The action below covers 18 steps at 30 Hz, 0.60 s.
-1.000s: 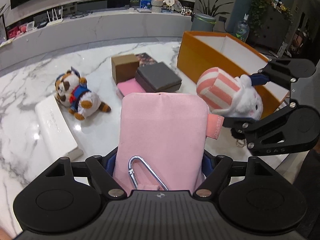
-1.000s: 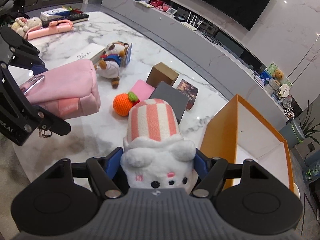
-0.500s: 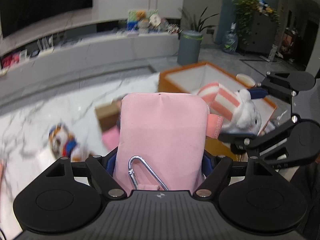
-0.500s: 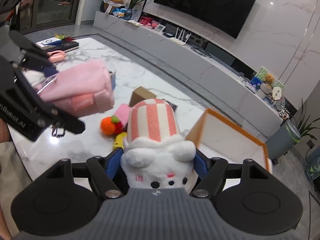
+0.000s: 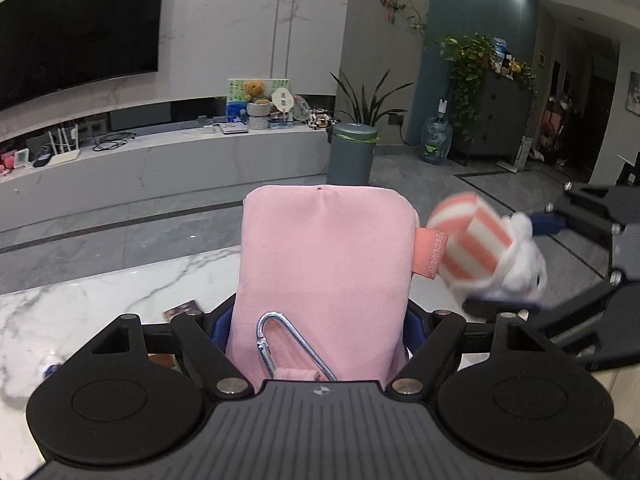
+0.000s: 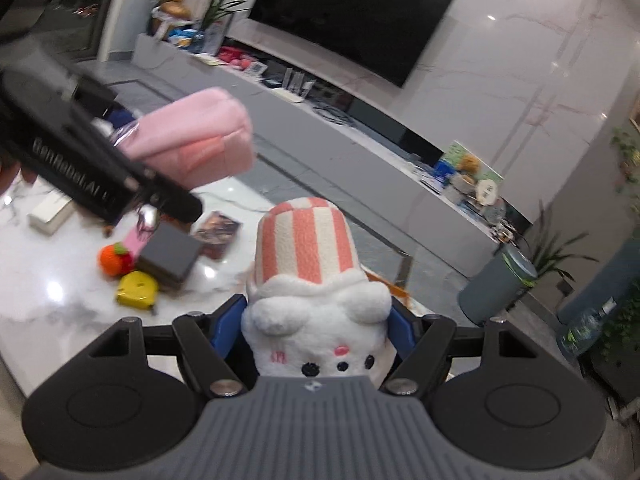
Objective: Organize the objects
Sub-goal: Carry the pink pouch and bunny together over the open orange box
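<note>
While the left gripper (image 5: 320,320) clamps a pink pouch (image 5: 326,264), the right gripper (image 6: 316,320) clamps a striped plush (image 6: 308,280); both hang above the marble table (image 6: 36,304).

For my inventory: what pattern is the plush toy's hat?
Pink-and-white vertical stripes, clearest in the right wrist view.

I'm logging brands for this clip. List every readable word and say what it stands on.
"BenRobotAI", roughly as it reads; blurred: on the left gripper's black arm.
Vertical print on the pink pouch's side tab: too small to read.
Cards on the TV console: too small to read.
</note>
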Each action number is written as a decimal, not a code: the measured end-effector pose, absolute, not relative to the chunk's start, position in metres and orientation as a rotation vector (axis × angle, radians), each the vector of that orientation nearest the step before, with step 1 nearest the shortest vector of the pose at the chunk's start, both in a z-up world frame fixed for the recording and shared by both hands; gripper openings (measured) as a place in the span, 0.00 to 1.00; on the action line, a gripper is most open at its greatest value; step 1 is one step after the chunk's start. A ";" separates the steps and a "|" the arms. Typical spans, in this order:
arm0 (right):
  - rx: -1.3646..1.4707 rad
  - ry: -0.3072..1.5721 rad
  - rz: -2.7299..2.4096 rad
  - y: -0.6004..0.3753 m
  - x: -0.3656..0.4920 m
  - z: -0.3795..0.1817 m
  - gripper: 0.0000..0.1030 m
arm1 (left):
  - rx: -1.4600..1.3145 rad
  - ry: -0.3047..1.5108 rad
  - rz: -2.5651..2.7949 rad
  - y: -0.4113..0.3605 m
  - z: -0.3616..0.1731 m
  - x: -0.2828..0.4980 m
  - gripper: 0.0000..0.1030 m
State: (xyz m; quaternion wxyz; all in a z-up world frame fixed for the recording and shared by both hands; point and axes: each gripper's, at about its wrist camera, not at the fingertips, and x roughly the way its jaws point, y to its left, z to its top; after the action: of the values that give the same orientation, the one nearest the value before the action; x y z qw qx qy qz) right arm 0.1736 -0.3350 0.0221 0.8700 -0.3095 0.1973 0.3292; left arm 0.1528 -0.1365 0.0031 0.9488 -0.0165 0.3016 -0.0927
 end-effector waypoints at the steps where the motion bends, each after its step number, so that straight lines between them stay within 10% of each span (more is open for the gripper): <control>1: -0.628 0.419 0.677 -0.341 0.180 0.025 0.72 | -0.029 0.618 -0.197 -0.142 0.000 0.157 0.87; 18: -0.419 0.641 0.601 -0.387 0.266 -0.023 0.72 | 0.396 0.817 -0.403 -0.245 -0.090 0.200 0.87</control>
State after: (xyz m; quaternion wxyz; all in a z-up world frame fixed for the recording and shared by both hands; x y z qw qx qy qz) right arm 0.2664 -0.3873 -0.0231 0.8839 -0.2015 0.3079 0.2887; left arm 0.1996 -0.2445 -0.0904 0.8793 0.1898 0.3918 -0.1934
